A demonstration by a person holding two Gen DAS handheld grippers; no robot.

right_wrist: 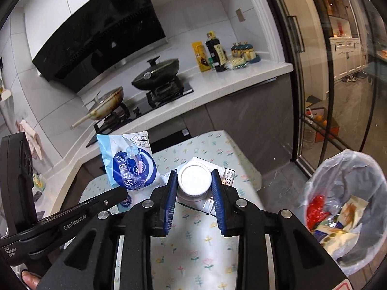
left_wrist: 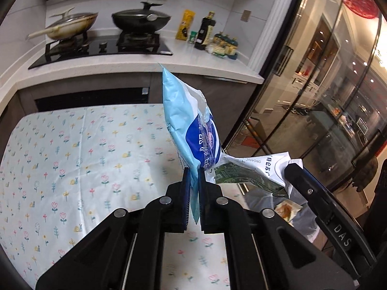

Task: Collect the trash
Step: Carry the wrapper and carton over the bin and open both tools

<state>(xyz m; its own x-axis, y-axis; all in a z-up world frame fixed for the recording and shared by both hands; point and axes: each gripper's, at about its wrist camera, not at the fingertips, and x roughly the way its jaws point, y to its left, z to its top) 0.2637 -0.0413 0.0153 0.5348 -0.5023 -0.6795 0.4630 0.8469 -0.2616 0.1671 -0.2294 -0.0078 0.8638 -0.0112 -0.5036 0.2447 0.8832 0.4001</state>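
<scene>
My left gripper point(left_wrist: 193, 172) is shut on the lower edge of a light-blue wet-wipe packet point(left_wrist: 179, 111), which stands up above the flowered tablecloth point(left_wrist: 72, 157). In the right wrist view the same packet point(right_wrist: 125, 159) hangs at the tip of the left gripper point(right_wrist: 122, 193). My right gripper point(right_wrist: 194, 172) is shut on a crumpled white and green carton, its blue pads pressing the round white cap point(right_wrist: 193, 180). That carton point(left_wrist: 251, 171) lies just right of the packet, with a right gripper finger point(left_wrist: 296, 172) at its far end. Both pieces are held off the table.
A bin lined with a clear bag point(right_wrist: 343, 169) stands on the floor to the right of the table, with wrappers inside. Behind the table runs a counter with a hob, a pan point(left_wrist: 70, 25), a black wok point(left_wrist: 141, 19) and bottles point(left_wrist: 205, 32). A glass sliding door point(right_wrist: 314, 72) is on the right.
</scene>
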